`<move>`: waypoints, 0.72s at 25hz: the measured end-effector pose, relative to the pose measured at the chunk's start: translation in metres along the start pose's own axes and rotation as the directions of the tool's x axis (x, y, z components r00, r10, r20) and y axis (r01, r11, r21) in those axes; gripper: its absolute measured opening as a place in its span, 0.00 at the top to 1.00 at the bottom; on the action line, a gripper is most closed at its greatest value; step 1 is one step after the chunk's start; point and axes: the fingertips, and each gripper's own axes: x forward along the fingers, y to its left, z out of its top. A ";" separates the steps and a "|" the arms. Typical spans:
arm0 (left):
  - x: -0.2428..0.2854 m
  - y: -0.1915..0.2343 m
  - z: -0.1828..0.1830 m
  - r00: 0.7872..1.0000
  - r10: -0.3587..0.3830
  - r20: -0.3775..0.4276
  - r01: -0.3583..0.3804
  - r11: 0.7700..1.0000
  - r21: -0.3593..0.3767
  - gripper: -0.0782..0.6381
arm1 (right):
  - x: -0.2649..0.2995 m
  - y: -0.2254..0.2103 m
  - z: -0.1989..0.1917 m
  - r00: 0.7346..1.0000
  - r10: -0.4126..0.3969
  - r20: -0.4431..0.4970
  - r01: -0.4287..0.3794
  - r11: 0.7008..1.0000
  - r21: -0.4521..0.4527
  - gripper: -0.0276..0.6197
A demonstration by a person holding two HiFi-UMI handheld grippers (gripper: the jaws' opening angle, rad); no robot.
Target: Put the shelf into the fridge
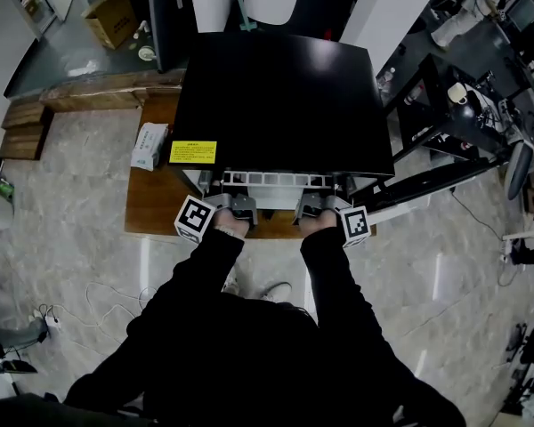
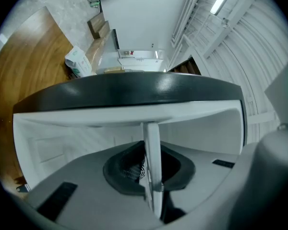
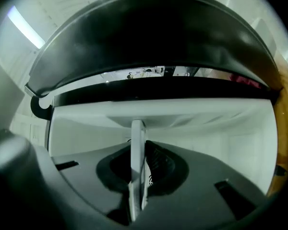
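Observation:
A small black fridge [image 1: 276, 96] stands on a wooden table [image 1: 151, 205], and its door [image 1: 427, 181] is swung open to the right. The white shelf [image 1: 267, 179] lies level at the fridge's open front, its slotted front rail facing me. My left gripper [image 1: 243, 205] is shut on the rail's left part and my right gripper [image 1: 310, 205] on its right part. In the left gripper view the shelf [image 2: 152, 143] shows as a thin white plate pinched edge-on between the jaws of the gripper [image 2: 151, 176], with the white fridge interior [image 2: 62, 143] behind. The right gripper view shows the same: the shelf [image 3: 137, 143] is clamped in the gripper [image 3: 138, 176].
A white tissue box [image 1: 149, 145] lies on the table left of the fridge. A yellow label [image 1: 193, 152] sits on the fridge top near its front left corner. Black stands and cables [image 1: 463, 114] crowd the right. Wooden pallets [image 1: 36, 114] lie at the left.

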 end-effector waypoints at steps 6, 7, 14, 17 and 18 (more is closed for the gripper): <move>0.011 0.001 -0.001 1.000 0.000 0.016 0.000 1.000 -0.007 0.84 | 0.012 -0.008 0.002 1.000 0.000 0.007 0.000 1.000 0.003 0.91; 0.013 0.001 -0.001 1.000 -0.005 0.018 0.005 1.000 -0.003 0.84 | 0.014 -0.003 -0.002 1.000 -0.004 0.007 0.004 1.000 0.008 0.91; 0.027 0.006 0.003 0.999 -0.045 0.025 0.044 0.999 0.029 0.84 | 0.027 -0.002 -0.003 1.000 0.006 0.004 -0.006 1.000 -0.012 0.91; 0.027 -0.002 0.002 0.998 -0.059 0.008 0.059 0.998 0.014 0.84 | 0.027 0.007 -0.009 1.000 0.009 -0.010 -0.009 1.000 -0.027 0.91; 0.026 -0.004 0.000 0.997 -0.073 -0.005 0.073 0.997 0.021 0.84 | 0.027 0.007 -0.009 0.999 0.020 -0.026 -0.021 0.999 -0.045 0.91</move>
